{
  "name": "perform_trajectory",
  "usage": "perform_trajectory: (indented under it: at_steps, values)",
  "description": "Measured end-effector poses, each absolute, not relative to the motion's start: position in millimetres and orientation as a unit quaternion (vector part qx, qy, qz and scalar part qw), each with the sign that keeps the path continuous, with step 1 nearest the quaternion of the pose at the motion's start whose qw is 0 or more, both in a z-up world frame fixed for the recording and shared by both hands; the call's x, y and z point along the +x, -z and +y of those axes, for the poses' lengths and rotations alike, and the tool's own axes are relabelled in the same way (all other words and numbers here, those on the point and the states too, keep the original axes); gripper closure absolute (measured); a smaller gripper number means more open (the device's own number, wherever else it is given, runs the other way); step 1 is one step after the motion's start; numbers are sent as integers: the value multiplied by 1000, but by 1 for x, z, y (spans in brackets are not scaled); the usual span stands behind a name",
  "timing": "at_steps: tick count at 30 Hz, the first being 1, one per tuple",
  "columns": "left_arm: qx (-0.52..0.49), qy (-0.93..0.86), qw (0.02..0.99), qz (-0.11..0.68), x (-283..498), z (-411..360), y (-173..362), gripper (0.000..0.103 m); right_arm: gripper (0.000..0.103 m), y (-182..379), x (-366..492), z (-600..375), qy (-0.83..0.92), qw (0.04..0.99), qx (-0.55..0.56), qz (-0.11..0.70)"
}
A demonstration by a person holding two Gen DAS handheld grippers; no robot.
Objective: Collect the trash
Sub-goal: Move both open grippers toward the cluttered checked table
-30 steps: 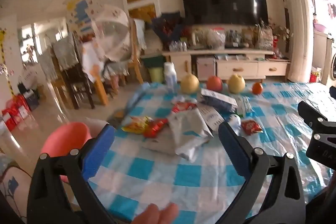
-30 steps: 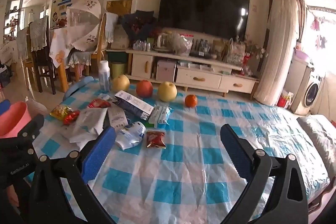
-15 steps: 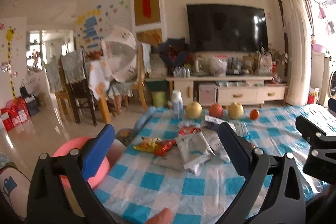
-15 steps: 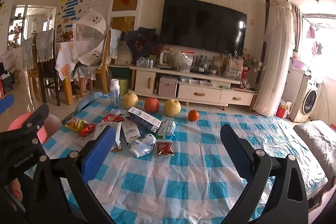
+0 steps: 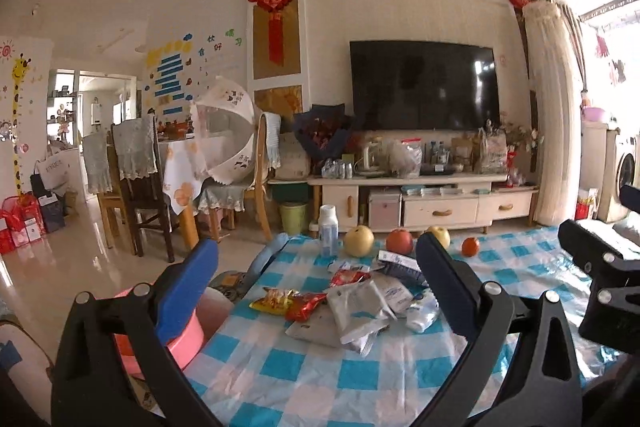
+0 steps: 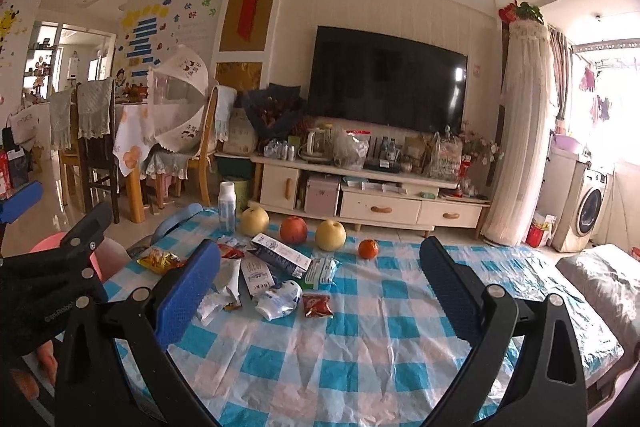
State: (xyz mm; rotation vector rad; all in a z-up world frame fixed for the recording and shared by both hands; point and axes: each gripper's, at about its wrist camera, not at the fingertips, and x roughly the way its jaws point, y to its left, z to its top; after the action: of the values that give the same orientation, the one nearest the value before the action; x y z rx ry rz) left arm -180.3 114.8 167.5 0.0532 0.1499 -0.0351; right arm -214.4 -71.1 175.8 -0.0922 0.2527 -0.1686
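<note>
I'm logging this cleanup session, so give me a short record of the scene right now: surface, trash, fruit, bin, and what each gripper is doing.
surface: table with blue checked cloth
trash: wrappers and packets heaped at the left, among them a red snack packet
fruit: two yellow pears, red apple, small orange along the far edge
bin: pink bin beside the table's left edge
left gripper: open, holding nothing
right gripper: open, holding nothing

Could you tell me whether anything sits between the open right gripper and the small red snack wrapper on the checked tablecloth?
Nothing visible does. The right gripper is open and empty, and only bare blue-and-white checked tablecloth lies before the small red snack wrapper; the crumpled white pouch lies beside it.
</note>
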Motion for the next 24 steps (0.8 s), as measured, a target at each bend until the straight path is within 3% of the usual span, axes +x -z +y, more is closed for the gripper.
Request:
perform_trajectory:
  at_steps: [12, 24]
  values:
    - [25, -10, 993, 111, -167, 116, -159, 4, 4, -165, -210, -68, 66, 988, -50, 128]
    - [41, -38, 986, 155, -137, 119, -127, 4, 4, -126, -182, -66, 43, 980, -46, 190]
